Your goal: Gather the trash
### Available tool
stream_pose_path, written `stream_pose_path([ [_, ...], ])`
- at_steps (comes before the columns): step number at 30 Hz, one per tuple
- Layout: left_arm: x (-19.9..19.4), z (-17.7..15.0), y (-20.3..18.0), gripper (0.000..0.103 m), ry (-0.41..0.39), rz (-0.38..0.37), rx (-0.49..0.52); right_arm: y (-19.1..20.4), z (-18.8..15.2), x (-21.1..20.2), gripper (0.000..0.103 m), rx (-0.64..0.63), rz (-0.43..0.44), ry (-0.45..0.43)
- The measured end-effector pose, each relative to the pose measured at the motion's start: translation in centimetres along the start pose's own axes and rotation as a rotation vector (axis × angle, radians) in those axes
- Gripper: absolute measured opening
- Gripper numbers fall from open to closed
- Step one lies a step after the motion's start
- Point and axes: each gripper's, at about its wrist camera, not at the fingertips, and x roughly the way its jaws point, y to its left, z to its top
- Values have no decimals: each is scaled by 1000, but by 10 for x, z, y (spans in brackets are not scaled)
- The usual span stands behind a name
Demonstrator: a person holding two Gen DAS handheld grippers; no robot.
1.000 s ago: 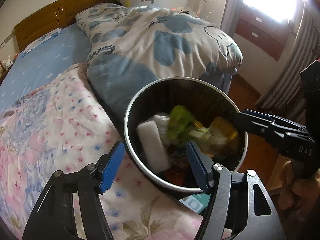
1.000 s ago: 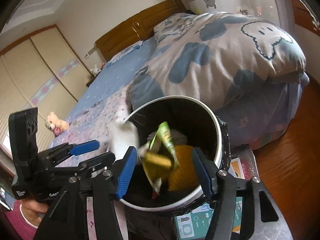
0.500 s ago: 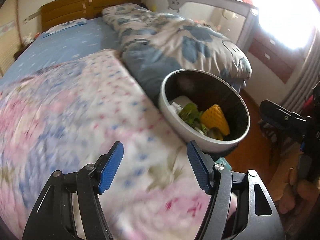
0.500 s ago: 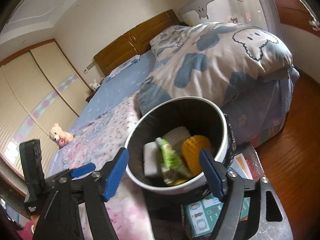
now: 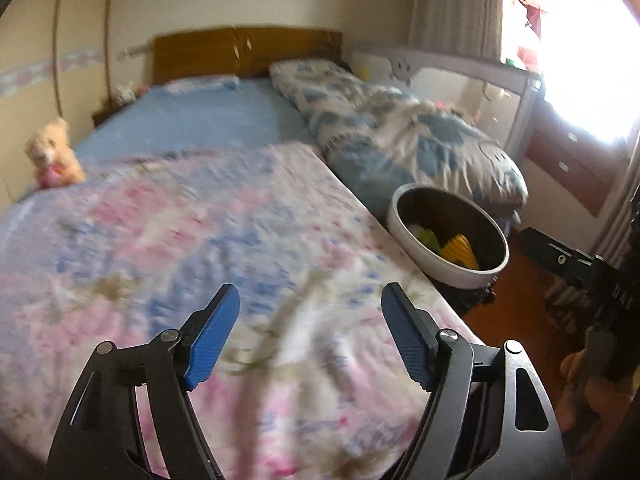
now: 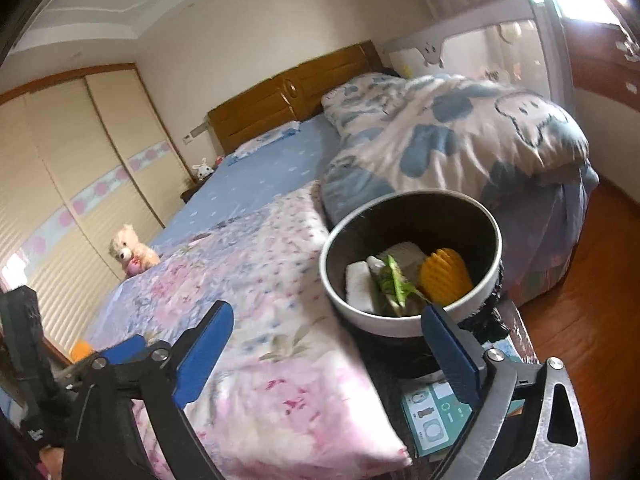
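A second ago both grippers were held over the bin [image 6: 412, 280], and trash was being dropped in. Now the white wad, green wrapper [image 6: 394, 282] and yellow piece [image 6: 444, 278] are seen lying inside it, beside the bed [image 5: 200, 240]. The left gripper [image 5: 310, 334] and right gripper [image 6: 326, 352] have been drawn back, jaws opening, nothing between them. That load is judged delivered; no further trash is made out on the blurred quilt.

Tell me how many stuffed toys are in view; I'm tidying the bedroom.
2: a tan teddy bear on the bed's far edge, a small white bunny beside the headboard. Others may be hidden.
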Motion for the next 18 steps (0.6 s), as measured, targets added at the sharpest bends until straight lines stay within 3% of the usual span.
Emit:
stream_pose_path([
  [4, -31, 3, 14, 80, -87, 47, -9, 22, 10, -20, 97, -42, -24, -67],
  [7, -54, 3, 22, 103, -171, 117, -36, 46, 19, -48, 103, -115, -30, -188],
  [9, -66, -1, 25, 103, -226, 183, -51, 63, 18, -63, 103, -186, -59, -283],
  [11, -69, -3, 26, 103, -239, 219, -43, 71, 14, -62, 103, -230, -95, -295],
  [18, -67, -17, 24, 103, -246, 288, 7, 74, -9, -38, 103, -263, -77, -262],
])
